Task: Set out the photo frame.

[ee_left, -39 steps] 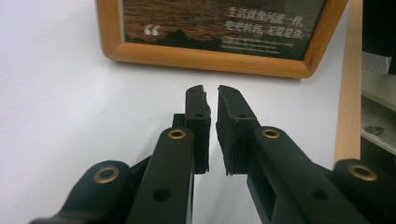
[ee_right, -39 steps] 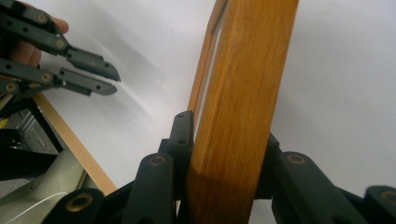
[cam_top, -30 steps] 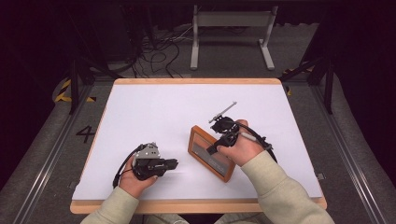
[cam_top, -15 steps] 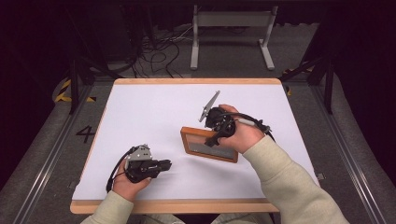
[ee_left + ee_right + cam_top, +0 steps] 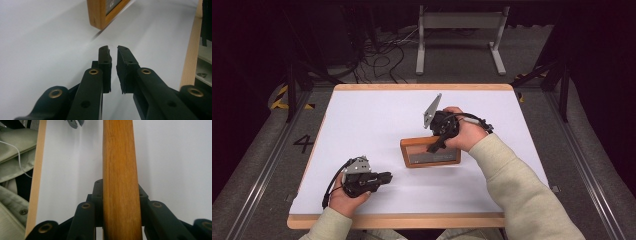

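A wooden picture frame (image 5: 406, 152) with a dark pane is held just right of the white table's (image 5: 377, 115) middle, its long sides roughly parallel to the front edge. My right gripper (image 5: 435, 145) reaches over its far side and is shut on the frame's wooden edge (image 5: 120, 157), which runs up between the jaws of my right gripper (image 5: 120, 187). Near the front left, my left gripper (image 5: 387, 177) lies low and points right toward the frame's corner (image 5: 100, 15). On the left gripper (image 5: 113, 50) a narrow slit shows between the pads, with nothing in it.
The table has a wooden rim (image 5: 397, 220). Beyond its far edge stand a grey metal stand (image 5: 459, 30) and loose cables (image 5: 377, 55) on the floor. Olive sleeves (image 5: 522, 195) come in from the bottom.
The right gripper has turned the frame from a slanted lie to nearly square with the table's front edge and shifted it slightly left. The left gripper has hardly moved.
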Motion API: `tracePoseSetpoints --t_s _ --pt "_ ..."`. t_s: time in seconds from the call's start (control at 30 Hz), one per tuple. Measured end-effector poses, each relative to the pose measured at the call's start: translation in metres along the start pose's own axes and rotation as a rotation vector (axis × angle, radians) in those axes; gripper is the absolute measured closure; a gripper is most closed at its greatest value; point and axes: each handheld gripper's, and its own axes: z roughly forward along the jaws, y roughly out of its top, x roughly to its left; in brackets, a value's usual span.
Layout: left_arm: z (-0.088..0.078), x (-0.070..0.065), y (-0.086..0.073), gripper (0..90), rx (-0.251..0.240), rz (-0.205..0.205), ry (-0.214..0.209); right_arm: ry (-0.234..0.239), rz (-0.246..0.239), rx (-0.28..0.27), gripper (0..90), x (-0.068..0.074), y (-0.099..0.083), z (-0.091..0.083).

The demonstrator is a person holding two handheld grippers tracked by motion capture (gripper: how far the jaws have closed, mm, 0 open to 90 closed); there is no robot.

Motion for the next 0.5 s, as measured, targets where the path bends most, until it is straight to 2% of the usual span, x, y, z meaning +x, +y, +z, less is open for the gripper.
tracePoseSetpoints --t_s 0.13,0.33,0.5 --pt "0.001 0.001 0.0 81.5 -0.002 -0.005 0.0 0.008 0.021 -0.02 71.4 -0.008 -0.008 0.007" --pt "0.001 0.001 0.0 81.5 -0.003 -0.003 -0.001 0.02 0.014 -0.023 71.4 -0.015 -0.015 0.012" --pt "0.002 0.001 0.001 80.9 -0.003 0.0 -0.002 -0.005 0.032 -0.039 71.0 -0.018 -0.02 0.012"
